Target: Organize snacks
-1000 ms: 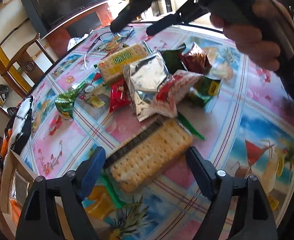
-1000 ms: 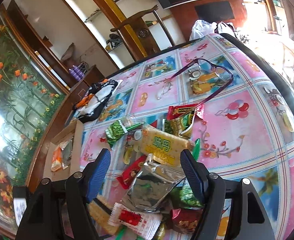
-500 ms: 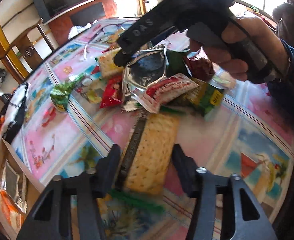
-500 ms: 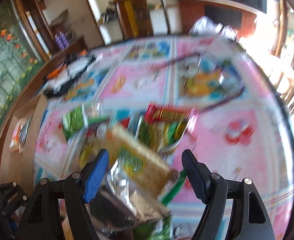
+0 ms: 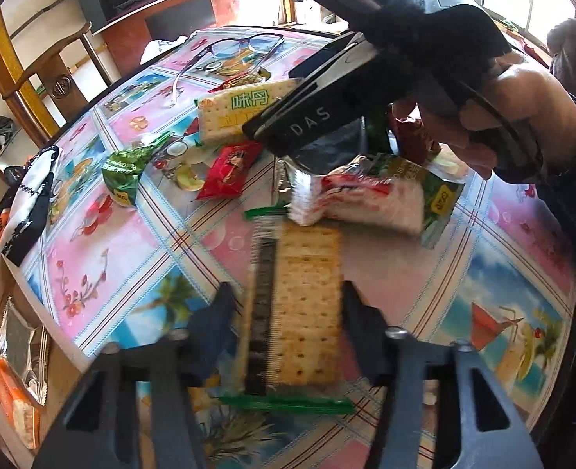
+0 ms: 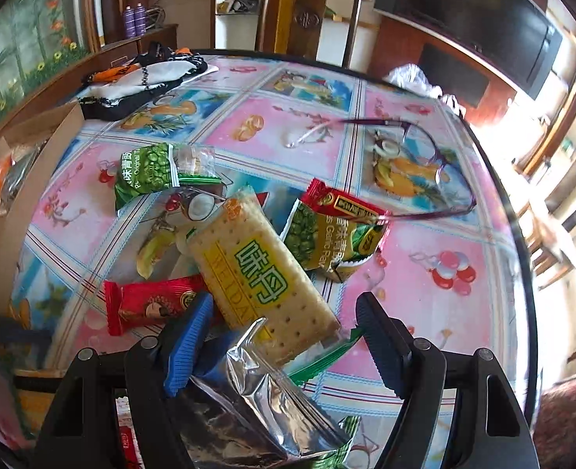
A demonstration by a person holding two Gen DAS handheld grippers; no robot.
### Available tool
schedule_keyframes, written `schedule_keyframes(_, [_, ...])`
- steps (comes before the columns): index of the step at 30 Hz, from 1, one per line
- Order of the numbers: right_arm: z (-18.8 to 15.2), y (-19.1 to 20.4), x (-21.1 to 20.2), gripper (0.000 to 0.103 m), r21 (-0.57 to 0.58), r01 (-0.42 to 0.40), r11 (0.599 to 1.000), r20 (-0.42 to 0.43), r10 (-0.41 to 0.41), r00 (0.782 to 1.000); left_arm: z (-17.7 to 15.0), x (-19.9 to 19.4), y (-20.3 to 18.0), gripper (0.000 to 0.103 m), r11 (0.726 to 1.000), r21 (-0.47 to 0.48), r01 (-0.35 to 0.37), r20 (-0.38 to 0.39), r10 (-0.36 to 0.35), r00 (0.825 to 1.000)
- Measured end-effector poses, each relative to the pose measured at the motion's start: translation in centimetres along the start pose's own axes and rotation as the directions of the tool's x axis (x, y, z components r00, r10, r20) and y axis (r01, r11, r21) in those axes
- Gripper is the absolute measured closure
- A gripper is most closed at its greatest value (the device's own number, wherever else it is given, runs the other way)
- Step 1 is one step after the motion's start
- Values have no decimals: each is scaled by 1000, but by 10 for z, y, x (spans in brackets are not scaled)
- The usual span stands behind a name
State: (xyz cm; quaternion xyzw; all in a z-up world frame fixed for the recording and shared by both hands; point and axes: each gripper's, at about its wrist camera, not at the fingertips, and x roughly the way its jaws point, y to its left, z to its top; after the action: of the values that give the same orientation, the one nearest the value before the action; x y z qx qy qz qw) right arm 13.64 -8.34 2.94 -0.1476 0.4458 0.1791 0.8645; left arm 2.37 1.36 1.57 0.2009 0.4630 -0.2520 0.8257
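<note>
The left gripper (image 5: 288, 312) is clamped on the clear-wrapped cracker pack (image 5: 299, 305) near the table's (image 5: 503, 285) front edge; too hard a squeeze could snap the crackers. The right gripper (image 6: 284, 336) hangs unclenched over the yellow cracker pack (image 6: 264, 269) mid-table, and closing might snag the crinkly foil bag (image 6: 256, 402) instead.

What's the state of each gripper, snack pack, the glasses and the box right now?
Left gripper: shut on the clear-wrapped cracker pack with green ends.
Right gripper: open, over the yellow-labelled cracker pack, not gripping.
Crinkled silver foil bag: sealed, lying under the right gripper.
Red-topped green pea packet: sealed, flat on the table.
Purple-framed glasses: unfolded, on the table.
Brown cardboard box: open, packets inside.
</note>
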Motion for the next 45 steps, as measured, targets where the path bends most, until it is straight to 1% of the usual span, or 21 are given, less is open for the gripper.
schedule_keyframes(1, [0,-2,-1,30,5,8,1000,2,-8,1000,0,1,0,54,1000,0,-1,0,1,1000])
schedule_keyframes(4, [-1,-10,-4,38,31,-22,999,-28,23,999,0,1,5,54,1000,-20,-15,-3,14,1000])
schedule_keyframes(6, [-4,-22,-2,39,100,-47,994,-71,54,996,-1,2,10,54,999,-44,-21,-5,21,1000])
schedule_keyframes(8, [-8,-25,1,39,119,-56,991,-106,68,992,0,3,15,54,997,-72,-35,-9,35,999])
schedule_keyframes(11, [-8,-19,1,39,66,-17,998,-80,22,997,1,3,18,51,994,-91,-56,-10,55,998])
schedule_keyframes(14, [-6,-7,0,37,10,35,999,-41,-35,999,1,3,20,36,990,-100,-98,-10,98,995])
schedule_keyframes(17, [-3,-4,2,36,0,53,999,-20,-53,998,2,4,21,36,989,-107,-98,-9,97,995])
schedule_keyframes(22, [0,-4,1,35,-12,71,997,-17,-71,997,2,4,20,37,990,-98,-103,-4,103,995])
schedule_keyframes(25, [1,-2,-6,30,-42,114,993,6,-113,994,2,5,21,37,990,-104,-97,-8,96,995])
schedule_keyframes(30, [5,8,-6,29,-105,149,983,29,-147,989,2,5,20,37,990,-103,-97,-8,97,995])
schedule_keyframes(33, [7,20,4,29,-167,165,972,17,-165,986,2,4,20,37,990,-104,-95,-5,95,995])
schedule_keyframes(34, [6,22,7,29,-179,178,968,14,-178,984,2,4,21,38,990,-105,-93,-5,93,996])
schedule_keyframes(35, [5,22,10,33,-184,183,966,2,-186,983,2,4,21,45,991,-107,-85,-4,85,996])
schedule_keyframes(36, [5,21,9,46,-178,169,969,-1,-172,985,2,3,21,51,992,-108,-72,-3,72,997])
schedule_keyframes(37, [5,20,10,50,-168,156,973,-18,-161,987,2,3,20,58,992,-106,-62,-2,62,998])
schedule_keyframes(39, [3,16,9,52,-153,146,977,-23,-151,988,2,3,19,58,992,-102,-73,-1,74,997])
schedule_keyframes(41, [2,15,9,53,-146,141,979,-24,-146,989,2,3,20,58,992,-109,-63,-2,63,998])
schedule_keyframes(42, [2,15,9,52,-144,140,980,-24,-145,989,1,3,22,57,992,-115,-59,-3,59,998])
schedule_keyframes(43, [2,16,10,52,-147,144,979,-18,-148,989,1,3,22,53,991,-118,-66,-3,66,998])
schedule_keyframes(44, [2,16,10,52,-143,147,979,-15,-151,988,1,3,22,42,989,-118,-89,-4,90,996])
schedule_keyframes(45, [2,16,10,52,-141,148,979,-17,-152,988,0,3,23,37,987,-119,-110,-5,110,994])
